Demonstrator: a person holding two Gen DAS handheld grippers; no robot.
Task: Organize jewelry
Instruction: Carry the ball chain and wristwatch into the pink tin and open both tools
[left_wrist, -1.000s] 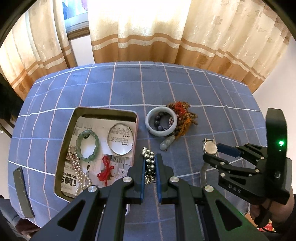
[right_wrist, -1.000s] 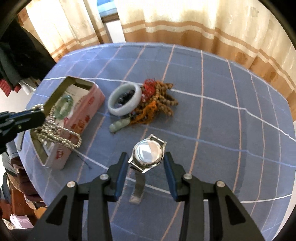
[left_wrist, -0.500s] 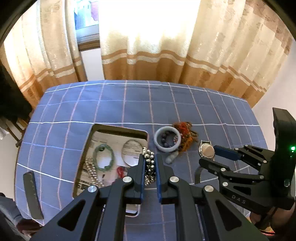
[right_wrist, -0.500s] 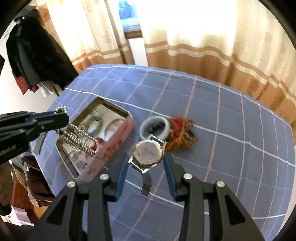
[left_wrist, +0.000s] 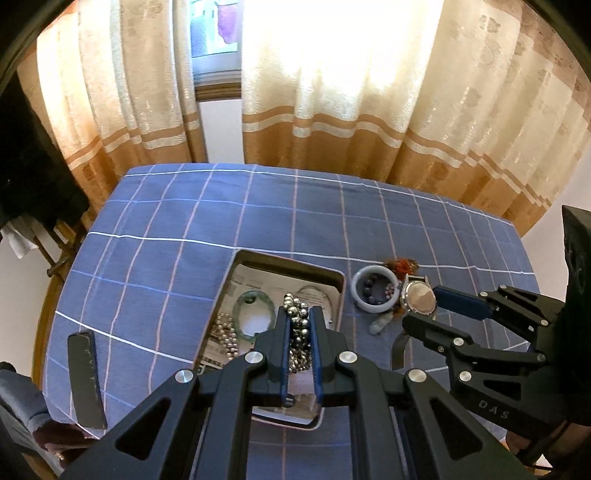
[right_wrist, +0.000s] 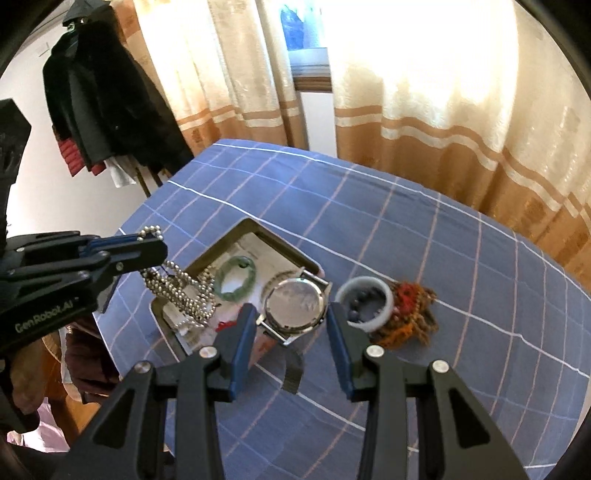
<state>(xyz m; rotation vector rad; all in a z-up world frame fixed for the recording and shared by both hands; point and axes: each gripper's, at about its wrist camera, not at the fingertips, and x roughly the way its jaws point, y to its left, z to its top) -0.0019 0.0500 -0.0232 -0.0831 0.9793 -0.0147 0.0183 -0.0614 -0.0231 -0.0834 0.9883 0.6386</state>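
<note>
My left gripper (left_wrist: 298, 318) is shut on a silver bead necklace (left_wrist: 297, 325), which hangs above the open tin box (left_wrist: 284, 263); in the right wrist view the necklace (right_wrist: 181, 288) dangles over the box (right_wrist: 273, 236). My right gripper (right_wrist: 291, 314) is shut on a silver wristwatch (right_wrist: 295, 304), held high above the table right of the box; the left wrist view shows the watch (left_wrist: 417, 298) too. The box holds a green jade bangle (left_wrist: 255, 314), a thin silver bangle and pearls.
A white bangle with dark beads inside (left_wrist: 375, 291), a brown-orange bead bundle (right_wrist: 410, 314) and a pale pendant (left_wrist: 380, 325) lie on the blue checked tablecloth (left_wrist: 258, 221). A dark flat bar (left_wrist: 86, 376) lies at the left edge. Curtains stand behind.
Both grippers have risen well above the table with their loads. The necklace now hangs over the box and the watch is lifted off the cloth.
</note>
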